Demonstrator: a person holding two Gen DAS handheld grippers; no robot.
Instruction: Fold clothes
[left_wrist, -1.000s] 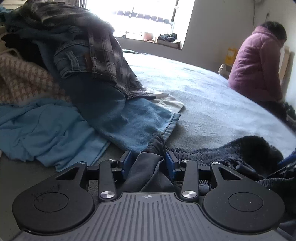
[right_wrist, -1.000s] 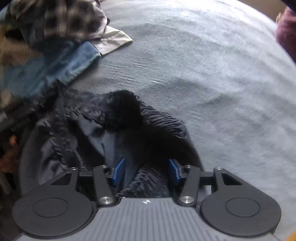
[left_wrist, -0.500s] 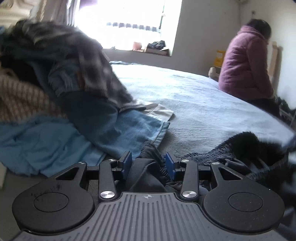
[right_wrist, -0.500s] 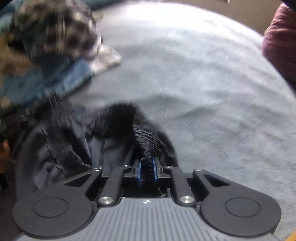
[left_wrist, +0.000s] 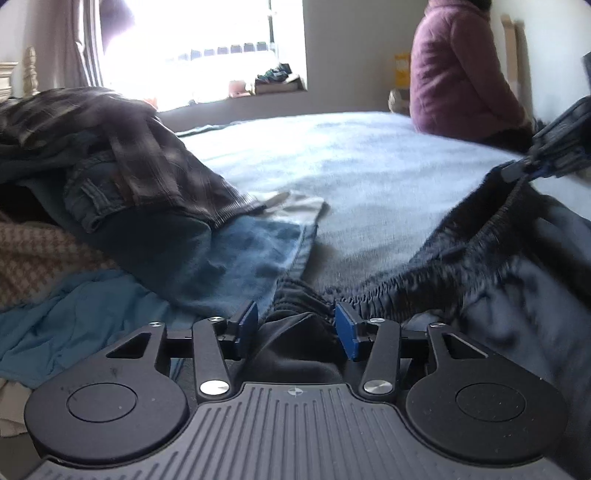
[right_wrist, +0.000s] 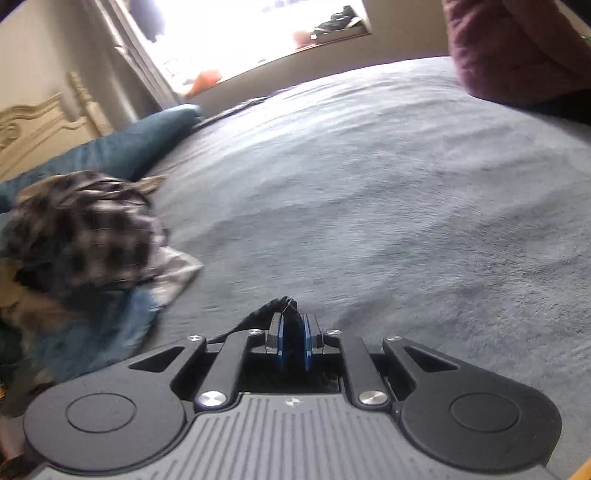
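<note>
Dark navy trousers (left_wrist: 498, 266) with an elastic waistband stretch between my two grippers above the grey-blue bed (left_wrist: 369, 162). My left gripper (left_wrist: 295, 325) has its blue pads wide apart with a bunch of the waistband lying between them. My right gripper (right_wrist: 293, 332) is shut on a fold of the same dark fabric (right_wrist: 284, 304); it also shows at the right edge of the left wrist view (left_wrist: 524, 170), lifting the waistband. Most of the trousers are hidden in the right wrist view.
A pile of clothes lies on the left: a plaid shirt (left_wrist: 159, 155), jeans (left_wrist: 229, 258), a teal garment (left_wrist: 85, 314), a houndstooth knit (left_wrist: 37, 258). A person in a purple jacket (left_wrist: 465, 74) sits at the bed's far edge. A window (left_wrist: 207, 48) is behind.
My right gripper closed on the waistband and lifted it up and to the right, stretching the trousers. The left gripper's pads have stayed apart around the bunched fabric.
</note>
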